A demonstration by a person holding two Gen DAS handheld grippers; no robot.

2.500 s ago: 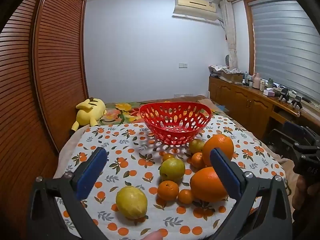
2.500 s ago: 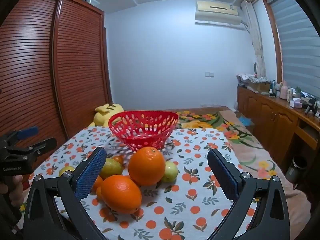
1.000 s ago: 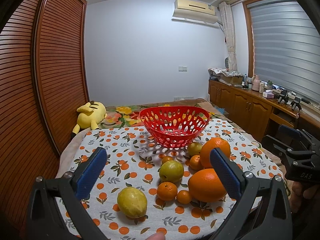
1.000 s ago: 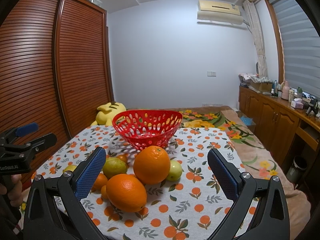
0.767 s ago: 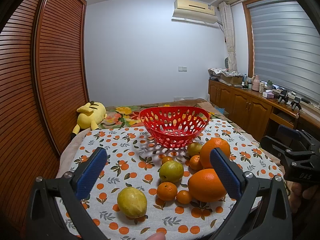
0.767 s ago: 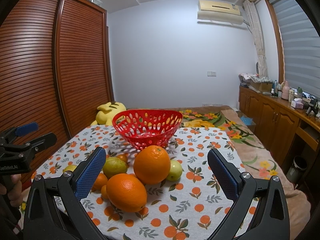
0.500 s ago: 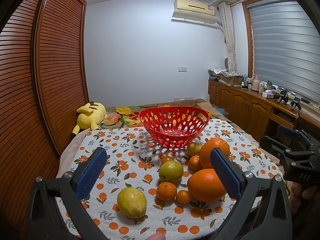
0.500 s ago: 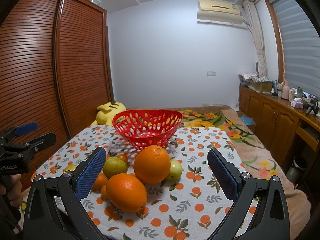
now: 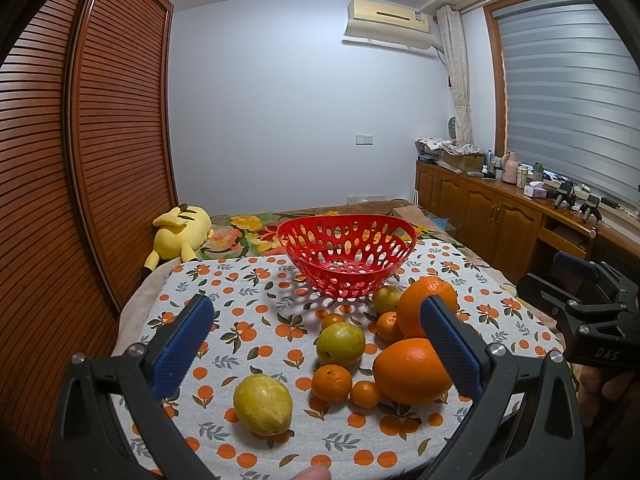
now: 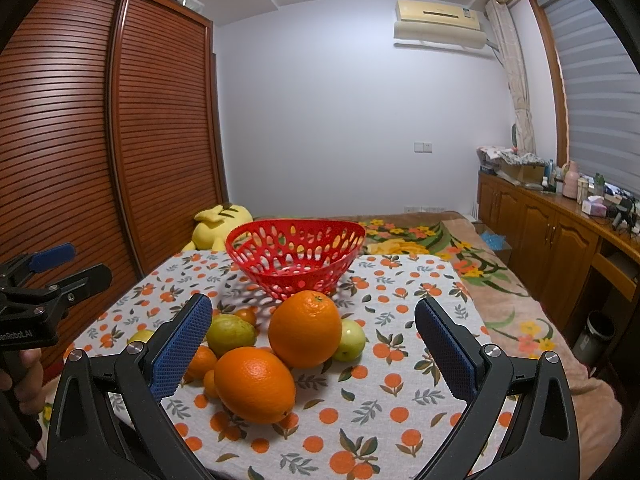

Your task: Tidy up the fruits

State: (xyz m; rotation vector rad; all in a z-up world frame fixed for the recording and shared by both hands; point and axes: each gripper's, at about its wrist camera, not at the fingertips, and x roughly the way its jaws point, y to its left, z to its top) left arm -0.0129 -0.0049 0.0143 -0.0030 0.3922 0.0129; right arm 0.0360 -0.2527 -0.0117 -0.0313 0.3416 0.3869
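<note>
An empty red perforated basket [image 9: 347, 254] [image 10: 294, 254] stands at the far side of a table with an orange-print cloth [image 9: 248, 320]. In front of it lie two big oranges [image 9: 414, 366] [image 10: 305, 329], small mandarins [image 9: 332, 382], green-yellow fruits [image 9: 341, 344] [image 10: 231, 335] and a yellow fruit [image 9: 263, 404]. My left gripper [image 9: 318, 344] is open and empty, above the near fruits. My right gripper [image 10: 312, 346] is open and empty, near the two big oranges. Each gripper shows in the other's view, the right one [image 9: 588, 320] and the left one [image 10: 44, 292].
A yellow plush toy [image 9: 182, 232] lies on the floral bed beyond the table. A slatted wooden wardrobe [image 9: 80, 160] stands at the left. Wooden cabinets [image 9: 500, 212] with small items run along the right under the window.
Both views have drawn back and lifted slightly since 2.5 s ago. Almost nothing has moved in the last second. The fruits and basket lie as before.
</note>
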